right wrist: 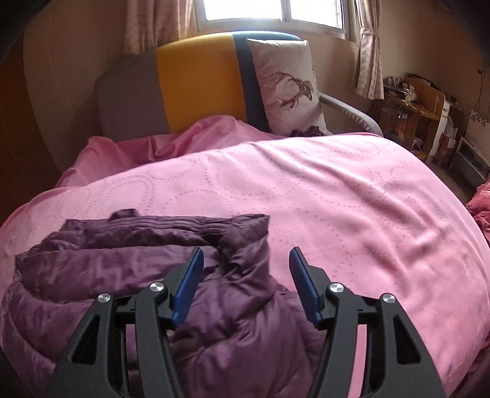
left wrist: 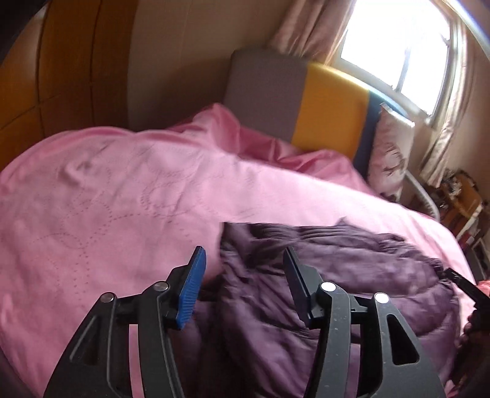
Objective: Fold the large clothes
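A dark purple quilted jacket (left wrist: 352, 275) lies crumpled on a pink bedspread (left wrist: 122, 189). My left gripper (left wrist: 243, 260) is open, its blue-padded fingers above the jacket's left edge, holding nothing. In the right wrist view the same jacket (right wrist: 137, 269) lies at lower left on the bedspread (right wrist: 352, 199). My right gripper (right wrist: 246, 260) is open over the jacket's right edge and collar area, holding nothing. The right gripper's tip also shows at the far right of the left wrist view (left wrist: 465, 284).
A headboard (right wrist: 199, 79) in grey, yellow and dark blue stands at the far end, with a deer-print pillow (right wrist: 291, 88) against it. A window with curtains (right wrist: 272, 12) is behind. A cluttered wooden desk (right wrist: 416, 107) stands at right. A wooden wardrobe (left wrist: 61, 76) stands at left.
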Demonstrator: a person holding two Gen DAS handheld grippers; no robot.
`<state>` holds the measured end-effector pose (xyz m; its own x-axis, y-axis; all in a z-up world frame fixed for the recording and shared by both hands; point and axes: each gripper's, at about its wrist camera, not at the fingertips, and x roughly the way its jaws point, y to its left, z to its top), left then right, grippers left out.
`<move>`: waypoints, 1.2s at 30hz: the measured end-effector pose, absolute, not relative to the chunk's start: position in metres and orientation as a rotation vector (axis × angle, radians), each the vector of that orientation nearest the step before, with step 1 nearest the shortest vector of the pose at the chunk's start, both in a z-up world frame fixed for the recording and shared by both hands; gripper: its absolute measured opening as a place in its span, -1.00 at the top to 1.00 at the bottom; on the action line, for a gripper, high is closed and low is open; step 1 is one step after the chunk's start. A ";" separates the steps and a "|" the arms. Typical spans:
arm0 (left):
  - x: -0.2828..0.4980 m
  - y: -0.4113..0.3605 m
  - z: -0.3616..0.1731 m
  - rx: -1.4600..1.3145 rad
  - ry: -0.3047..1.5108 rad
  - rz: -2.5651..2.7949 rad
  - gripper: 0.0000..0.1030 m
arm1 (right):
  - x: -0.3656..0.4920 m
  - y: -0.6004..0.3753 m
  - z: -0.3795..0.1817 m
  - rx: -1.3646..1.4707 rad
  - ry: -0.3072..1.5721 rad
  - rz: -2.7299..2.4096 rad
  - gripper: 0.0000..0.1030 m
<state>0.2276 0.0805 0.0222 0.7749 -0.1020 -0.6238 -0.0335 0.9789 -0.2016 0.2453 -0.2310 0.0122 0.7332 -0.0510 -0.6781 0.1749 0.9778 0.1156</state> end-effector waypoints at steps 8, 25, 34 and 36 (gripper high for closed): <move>0.215 -0.022 0.005 -0.151 0.729 -0.217 0.00 | 0.228 -0.150 -0.008 0.062 0.739 -0.026 -0.35; 0.229 -0.031 -0.047 -0.122 0.808 -0.160 -0.01 | 0.243 -0.161 -0.038 0.105 0.809 0.002 -0.41; 0.187 -0.062 -0.016 -0.110 0.723 -0.253 -0.01 | 0.177 -0.209 -0.008 0.174 0.735 -0.030 -0.54; 0.187 -0.074 -0.023 -0.085 0.743 -0.256 -0.01 | 0.168 -0.217 -0.012 0.174 0.745 -0.048 -0.54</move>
<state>0.1874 -0.0736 -0.0227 0.7066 -0.2601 -0.6580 0.2003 0.9655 -0.1666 0.1679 -0.2171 -0.0121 0.7349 0.0177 -0.6779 0.1054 0.9845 0.1400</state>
